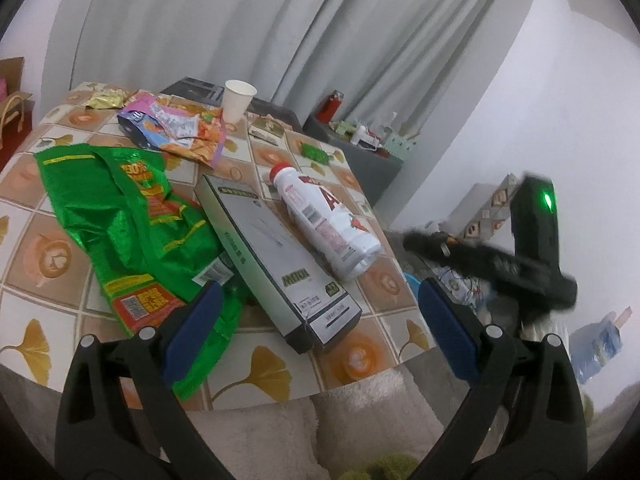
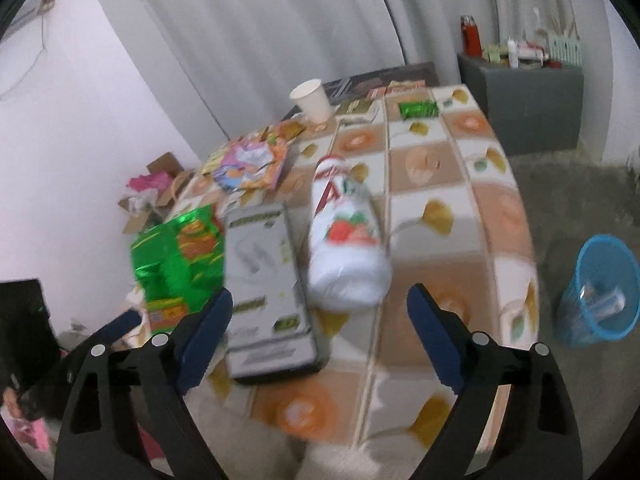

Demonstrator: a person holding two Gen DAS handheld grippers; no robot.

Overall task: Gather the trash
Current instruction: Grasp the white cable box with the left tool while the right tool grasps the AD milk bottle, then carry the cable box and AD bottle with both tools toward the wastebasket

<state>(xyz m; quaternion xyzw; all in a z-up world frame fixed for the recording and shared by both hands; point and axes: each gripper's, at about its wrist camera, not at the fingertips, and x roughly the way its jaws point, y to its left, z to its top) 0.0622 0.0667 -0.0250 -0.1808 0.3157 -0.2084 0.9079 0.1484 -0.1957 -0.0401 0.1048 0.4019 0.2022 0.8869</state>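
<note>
Trash: scattered on a table under a patterned cloth. White bottle with red cap, lying on its side, touching the long edge of a flat grey box. Green snack bag, crumpled, just left of the box, one corner tucked beneath it. Pink and orange wrappers further back; white paper cup upright behind them; small green packet near the far right. Blue bin on the floor right of the table. Left gripper: fingers spread, nothing between them, over the near edge. Right gripper: fingers spread, empty, facing the bottle's base.
</note>
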